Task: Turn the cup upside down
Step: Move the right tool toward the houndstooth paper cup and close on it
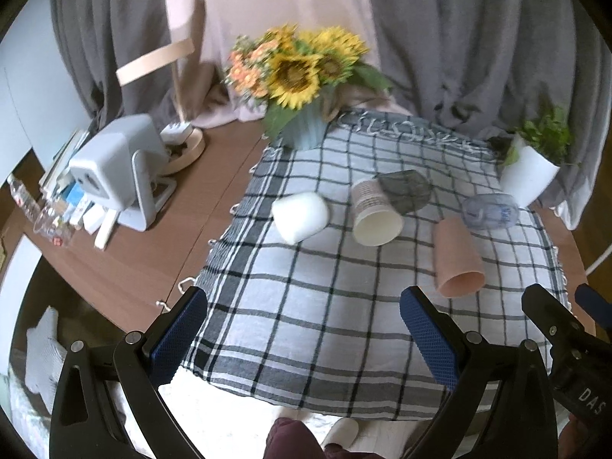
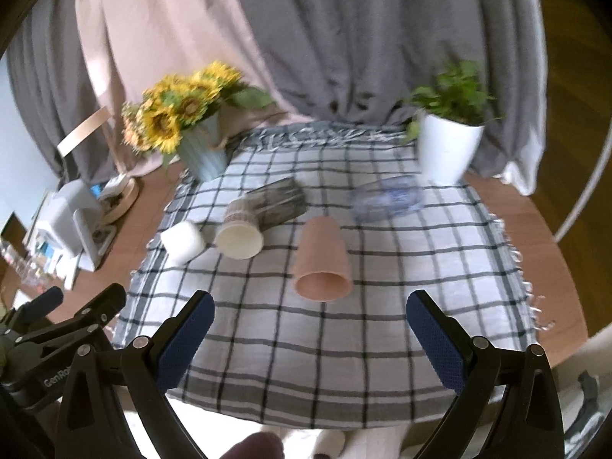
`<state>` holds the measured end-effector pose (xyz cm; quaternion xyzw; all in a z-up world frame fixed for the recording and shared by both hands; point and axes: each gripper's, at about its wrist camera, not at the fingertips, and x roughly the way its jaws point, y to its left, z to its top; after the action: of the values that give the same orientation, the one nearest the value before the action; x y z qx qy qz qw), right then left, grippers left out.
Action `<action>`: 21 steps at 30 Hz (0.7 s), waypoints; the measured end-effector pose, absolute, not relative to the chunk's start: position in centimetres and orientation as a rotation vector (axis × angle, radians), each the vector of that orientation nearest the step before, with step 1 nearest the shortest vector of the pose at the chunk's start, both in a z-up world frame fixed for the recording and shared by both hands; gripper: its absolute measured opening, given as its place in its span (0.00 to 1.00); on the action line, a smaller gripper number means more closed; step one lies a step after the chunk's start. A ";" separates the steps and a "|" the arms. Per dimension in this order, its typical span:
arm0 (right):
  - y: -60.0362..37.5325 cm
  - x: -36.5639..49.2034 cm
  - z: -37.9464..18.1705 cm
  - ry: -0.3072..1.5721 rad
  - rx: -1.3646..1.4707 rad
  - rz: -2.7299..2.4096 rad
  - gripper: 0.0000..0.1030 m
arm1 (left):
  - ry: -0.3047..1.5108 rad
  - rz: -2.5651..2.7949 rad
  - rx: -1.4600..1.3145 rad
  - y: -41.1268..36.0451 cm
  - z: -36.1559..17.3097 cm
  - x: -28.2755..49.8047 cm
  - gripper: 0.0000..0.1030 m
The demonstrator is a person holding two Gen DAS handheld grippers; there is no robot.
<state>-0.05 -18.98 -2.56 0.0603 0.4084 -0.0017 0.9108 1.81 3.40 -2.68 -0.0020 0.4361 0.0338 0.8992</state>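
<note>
Several cups lie on their sides on a checked cloth (image 1: pixel 325 306) (image 2: pixel 325 336): a white cup (image 1: pixel 300 217) (image 2: pixel 182 241), a paper cup (image 1: pixel 375 213) (image 2: pixel 241 235), a dark translucent cup (image 1: pixel 405 190) (image 2: pixel 281 202), a pink cup (image 1: pixel 457 258) (image 2: pixel 323 262) and a clear bluish cup (image 1: pixel 489 211) (image 2: pixel 386 198). My left gripper (image 1: pixel 304 329) is open and empty above the cloth's near edge. My right gripper (image 2: pixel 310 334) is open and empty, with the pink cup's mouth just beyond it.
A sunflower vase (image 1: pixel 302 126) (image 2: pixel 202 153) stands at the cloth's back left, a white plant pot (image 1: pixel 529 176) (image 2: pixel 447 149) at the back right. A grey device (image 1: pixel 114 168), lamp base and clutter sit on the brown table (image 1: pixel 153 252) to the left. Grey curtains hang behind.
</note>
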 end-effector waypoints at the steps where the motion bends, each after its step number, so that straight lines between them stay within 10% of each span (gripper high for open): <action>1: -18.7 0.4 -2.8 0.850 0.124 0.013 0.99 | 0.910 0.080 -0.006 3.7 -2.9 2.1 1.00; 21: -13.1 13.7 -8.2 1.047 0.128 0.198 0.94 | 1.063 0.166 -0.062 9.1 -7.1 11.6 1.00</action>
<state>13.72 -13.07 -8.21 0.0608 0.4986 0.0944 0.8595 11.64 9.06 -7.11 -0.0296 0.5061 0.0789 0.8584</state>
